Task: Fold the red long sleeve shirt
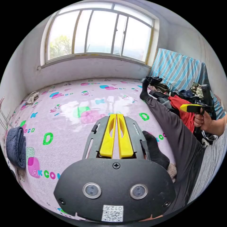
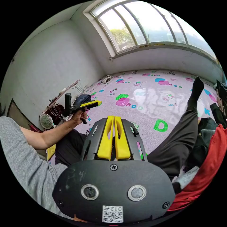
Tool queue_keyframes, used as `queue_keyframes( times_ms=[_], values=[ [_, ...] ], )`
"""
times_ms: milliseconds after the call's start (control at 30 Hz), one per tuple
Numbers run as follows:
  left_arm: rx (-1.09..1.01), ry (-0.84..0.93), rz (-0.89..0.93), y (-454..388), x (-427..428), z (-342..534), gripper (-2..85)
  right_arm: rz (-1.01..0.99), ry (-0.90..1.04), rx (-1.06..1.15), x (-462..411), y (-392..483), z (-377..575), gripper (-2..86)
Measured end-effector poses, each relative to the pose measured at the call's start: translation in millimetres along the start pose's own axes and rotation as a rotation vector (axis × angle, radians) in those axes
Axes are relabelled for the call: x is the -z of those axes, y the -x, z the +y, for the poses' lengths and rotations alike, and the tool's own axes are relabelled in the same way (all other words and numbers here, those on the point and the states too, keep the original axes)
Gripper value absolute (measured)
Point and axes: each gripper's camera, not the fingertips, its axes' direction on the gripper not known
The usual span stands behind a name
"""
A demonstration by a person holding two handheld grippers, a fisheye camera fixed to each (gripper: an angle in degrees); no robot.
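A pink lettered mat (image 1: pixel 71 123) under a window (image 1: pixel 99 30) — rolled blue towel (image 1: pixel 16 146) at its edge, striped sheet (image 1: pixel 177 68) opposite.

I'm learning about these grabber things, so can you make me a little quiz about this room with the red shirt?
1. True or false: the left gripper has its yellow jaws closed together with nothing between them.
2. Where is the red long sleeve shirt? A) spread flat on the mat, B) in the heap of clothes beside the person's leg, C) hanging at the window.
3. Fill in: the pink mat is printed with big green letters, such as ____.

Key
1. True; the right gripper is shut and empty as well.
2. B; it lies in the pile of clothes.
3. D.
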Motion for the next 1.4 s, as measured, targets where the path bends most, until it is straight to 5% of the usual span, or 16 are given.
queue_keyframes(
  times_ms=[267,400,500,633,1000,1167,1400],
  values=[
    [-0.176,0.049,0.531,-157,-73,-108,3.0,0.788,-0.23,-0.322,214,-167,-9,7.6],
    [-0.234,0.155,0.732,-238,-108,-166,6.8,0.868,-0.277,-0.519,264,-233,-17,11.1],
    [-0.246,0.236,0.767,-277,-127,-197,8.8,0.8,-0.253,-0.62,266,-288,-33,12.2],
    [-0.167,0.295,0.8,-277,-134,-221,10.1,0.635,-0.253,-0.598,236,-309,-66,2.7],
    [0.234,0.28,1.02,-84,-91,-217,13.1,-0.005,-0.286,-0.278,90,-184,-197,-0.1],
    [0.42,0.128,1.12,11,-42,-185,12.5,-0.411,-0.04,-0.106,-27,-109,-272,-0.3],
    [0.447,0.154,0.981,82,14,-107,3.6,-0.488,0.201,-0.014,-132,-86,-301,-0.2]
  ],
)
